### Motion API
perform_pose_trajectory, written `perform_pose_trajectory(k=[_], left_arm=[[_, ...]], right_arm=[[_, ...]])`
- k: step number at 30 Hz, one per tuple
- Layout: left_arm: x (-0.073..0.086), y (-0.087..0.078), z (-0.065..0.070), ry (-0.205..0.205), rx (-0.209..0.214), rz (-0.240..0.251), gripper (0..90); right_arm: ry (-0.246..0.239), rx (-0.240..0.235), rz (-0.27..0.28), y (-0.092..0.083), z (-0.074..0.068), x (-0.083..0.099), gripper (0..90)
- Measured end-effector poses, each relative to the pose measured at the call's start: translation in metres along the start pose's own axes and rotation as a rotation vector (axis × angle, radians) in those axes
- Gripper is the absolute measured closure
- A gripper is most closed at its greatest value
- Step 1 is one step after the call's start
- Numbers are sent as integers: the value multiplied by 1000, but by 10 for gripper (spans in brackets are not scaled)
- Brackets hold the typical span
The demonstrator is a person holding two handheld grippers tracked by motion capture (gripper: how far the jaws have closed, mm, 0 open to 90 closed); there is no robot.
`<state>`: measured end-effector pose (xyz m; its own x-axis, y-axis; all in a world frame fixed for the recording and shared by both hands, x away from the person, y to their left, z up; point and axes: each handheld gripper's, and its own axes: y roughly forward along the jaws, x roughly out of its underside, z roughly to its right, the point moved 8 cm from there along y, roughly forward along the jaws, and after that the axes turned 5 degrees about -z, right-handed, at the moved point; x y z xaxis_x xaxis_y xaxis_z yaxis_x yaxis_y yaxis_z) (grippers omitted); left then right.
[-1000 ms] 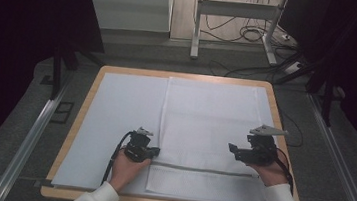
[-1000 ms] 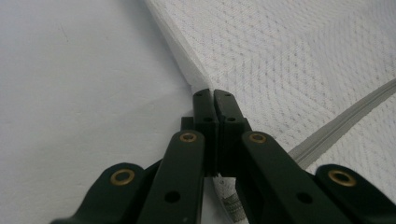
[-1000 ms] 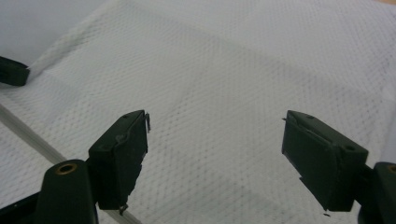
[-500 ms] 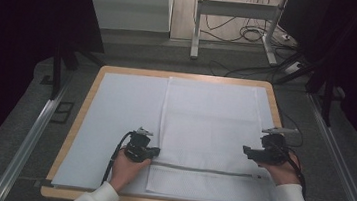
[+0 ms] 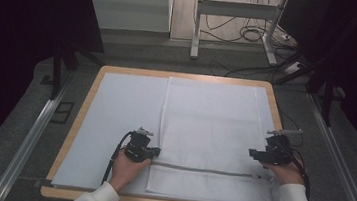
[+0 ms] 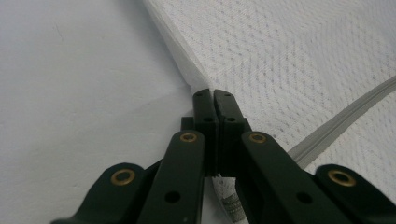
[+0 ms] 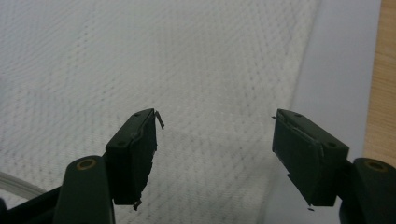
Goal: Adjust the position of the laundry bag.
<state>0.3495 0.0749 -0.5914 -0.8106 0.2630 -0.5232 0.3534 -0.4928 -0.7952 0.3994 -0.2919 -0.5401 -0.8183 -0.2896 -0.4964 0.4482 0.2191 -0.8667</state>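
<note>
A white woven towel [image 5: 211,124] lies folded on the table, with a grey stripe [image 5: 209,170] running across it near the front. My left gripper [image 5: 156,152] sits at the towel's left edge by the stripe. In the left gripper view it [image 6: 213,95] is shut, its tips pinching the edge of the towel [image 6: 303,56]. My right gripper [image 5: 253,153] hovers low at the towel's right edge, pointing left. In the right gripper view it [image 7: 215,135] is open. Its jaws have just been closing a little, with the towel [image 7: 140,56] lying below the gap, untouched by the pads.
A pale mat [image 5: 120,109] covers the wooden table [image 5: 79,115], whose bare rim [image 7: 385,70] runs just right of the towel. Beyond the table are a dark floor, metal rails [image 5: 32,135], a stand's legs and cables [image 5: 253,35].
My right gripper has moved right and slightly down, from over the towel to its right edge, and its jaws have narrowed a little. The left gripper has stayed still.
</note>
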Motion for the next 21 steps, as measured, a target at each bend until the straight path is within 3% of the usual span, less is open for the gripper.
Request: perform_pose_trajectory(k=[10, 21], left_arm=[[0, 0, 0, 1, 2, 0, 894], [0, 0, 0, -2, 5, 2, 894]], right_arm=[[82, -35, -66, 9, 21, 13, 350], [103, -48, -107, 15, 25, 19, 410]])
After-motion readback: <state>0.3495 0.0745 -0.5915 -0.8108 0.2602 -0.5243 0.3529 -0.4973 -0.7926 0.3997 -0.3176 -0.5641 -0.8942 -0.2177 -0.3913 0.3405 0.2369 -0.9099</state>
